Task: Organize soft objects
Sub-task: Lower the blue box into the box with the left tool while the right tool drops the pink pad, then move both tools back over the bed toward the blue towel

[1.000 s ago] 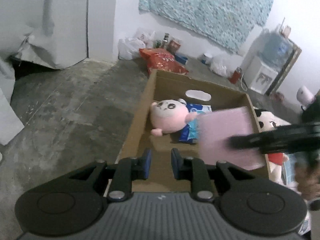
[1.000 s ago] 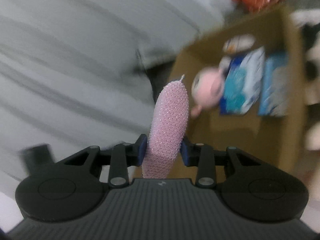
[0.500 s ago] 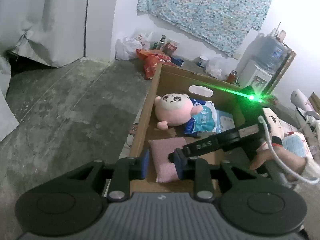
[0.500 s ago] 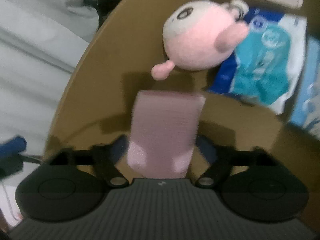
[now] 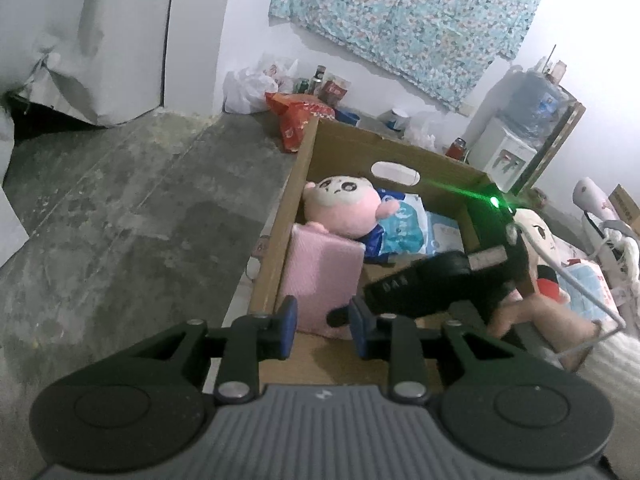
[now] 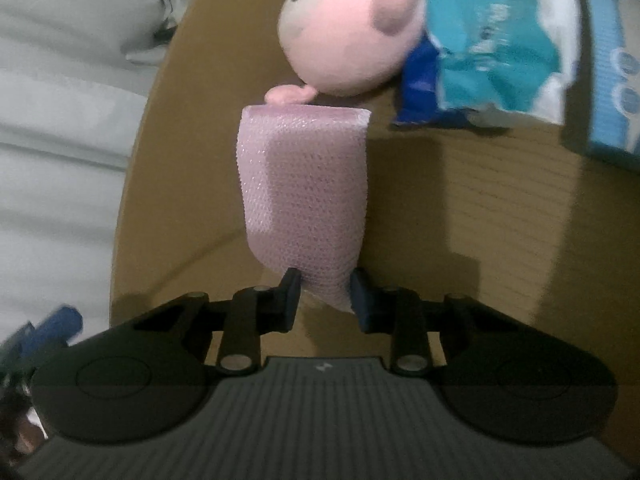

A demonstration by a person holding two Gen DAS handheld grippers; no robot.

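A pink bubble-textured pad leans against the left wall of the cardboard box, its far end touching the pink plush toy. In the right wrist view the pad stretches away from my right gripper. Its jaws are closing and pinch the pad's narrowed near end. From the left wrist view, that right gripper reaches in from the right, held by a hand. My left gripper hovers over the box's near edge, open, with nothing between its pads.
Blue tissue packs lie in the box beside the plush. Another plush doll sits outside the box on the right. Grey concrete floor spreads to the left. Bags and bottles line the far wall, near a water dispenser.
My right gripper carried the pad down into the box, let it go, then closed on its near end again. The pad now leans against the left wall. The left gripper sank slightly.
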